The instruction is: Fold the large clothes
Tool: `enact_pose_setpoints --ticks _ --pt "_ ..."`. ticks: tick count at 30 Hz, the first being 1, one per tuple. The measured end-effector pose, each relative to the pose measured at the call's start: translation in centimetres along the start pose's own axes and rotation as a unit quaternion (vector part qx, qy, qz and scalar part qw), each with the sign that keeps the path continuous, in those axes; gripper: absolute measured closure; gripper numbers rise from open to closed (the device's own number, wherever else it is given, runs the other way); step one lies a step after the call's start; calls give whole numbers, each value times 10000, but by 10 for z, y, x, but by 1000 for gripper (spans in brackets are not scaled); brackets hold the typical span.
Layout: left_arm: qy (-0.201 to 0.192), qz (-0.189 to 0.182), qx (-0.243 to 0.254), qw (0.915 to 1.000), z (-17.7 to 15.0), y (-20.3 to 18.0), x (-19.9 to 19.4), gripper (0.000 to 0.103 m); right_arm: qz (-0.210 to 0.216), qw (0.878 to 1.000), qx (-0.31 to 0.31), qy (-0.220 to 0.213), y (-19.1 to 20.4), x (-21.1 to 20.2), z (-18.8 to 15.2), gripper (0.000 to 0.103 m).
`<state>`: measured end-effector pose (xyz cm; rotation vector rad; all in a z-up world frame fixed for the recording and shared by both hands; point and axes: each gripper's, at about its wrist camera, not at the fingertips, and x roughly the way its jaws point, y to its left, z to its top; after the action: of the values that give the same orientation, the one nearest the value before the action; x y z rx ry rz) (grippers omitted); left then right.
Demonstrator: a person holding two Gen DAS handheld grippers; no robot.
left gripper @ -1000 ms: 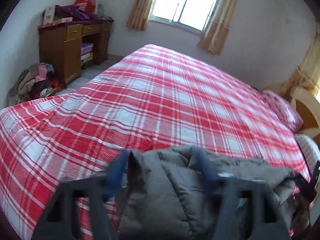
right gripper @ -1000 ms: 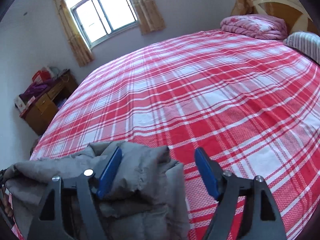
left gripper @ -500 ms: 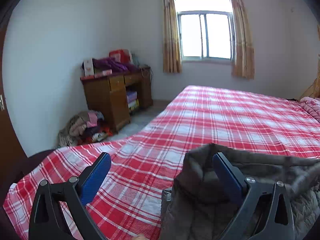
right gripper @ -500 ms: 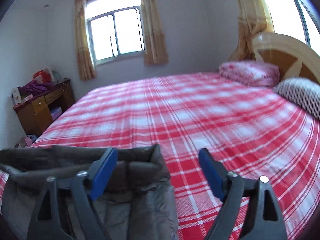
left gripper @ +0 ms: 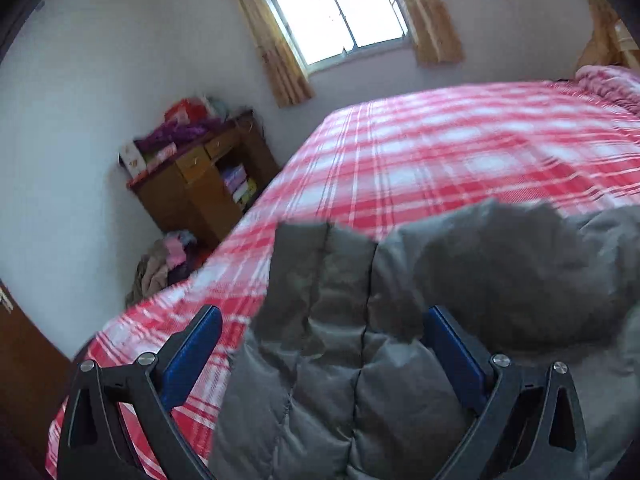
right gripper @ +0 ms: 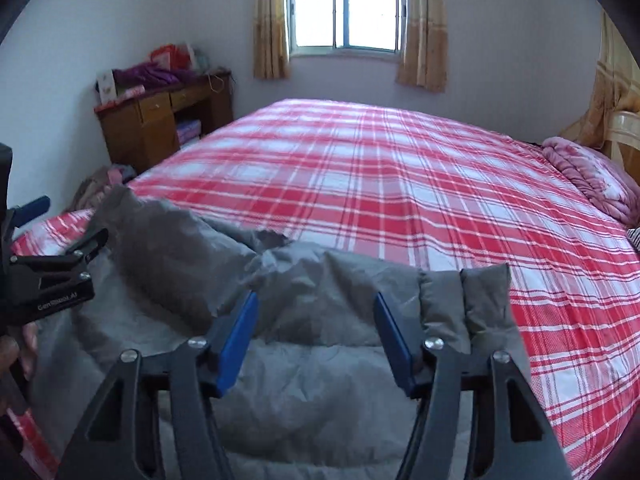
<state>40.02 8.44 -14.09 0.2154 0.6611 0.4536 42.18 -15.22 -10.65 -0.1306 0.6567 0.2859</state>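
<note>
A grey padded jacket [left gripper: 360, 360] lies bunched on the near edge of the red plaid bed [left gripper: 460, 152]. My left gripper [left gripper: 322, 350] stands wide open over the jacket's left end. Its left pad is over the sheet, and its right pad is half hidden by a fold. In the right wrist view the jacket [right gripper: 320, 392] fills the foreground. My right gripper [right gripper: 316, 340] is over its upper edge, jaws closing, with grey fabric between the pads but no visible pinch. The left gripper [right gripper: 52, 276] shows at the far left of that view.
A wooden desk [right gripper: 160, 124] piled with bags stands by the left wall. A heap of clothes [left gripper: 160, 268] lies on the floor beside it. A pink quilt [right gripper: 592, 176] lies at the bed's head on the right. The plaid sheet [right gripper: 380, 184] stretches beyond the jacket.
Both views have swung and rolled. The right gripper has shifted left, so both pads are over the jacket, and its jaws have narrowed. The left gripper has moved further over the jacket's left end.
</note>
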Motion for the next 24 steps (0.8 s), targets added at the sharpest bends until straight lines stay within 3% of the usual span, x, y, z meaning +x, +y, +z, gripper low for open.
enact_pose_setpoints --ticks 3,14,24 --pt "458 -191 -321 9983 -14 2 35 1 -206 9998 24 80 -4 20 -11 40" --pt "640 -592 -870 9924 -26 5 62 1 -138 9990 374 194 -22 38 -29 40" --pt "848 -695 -965 9893 -27 2 69 1 -134 9980 496 381 -22 48 -33 40"
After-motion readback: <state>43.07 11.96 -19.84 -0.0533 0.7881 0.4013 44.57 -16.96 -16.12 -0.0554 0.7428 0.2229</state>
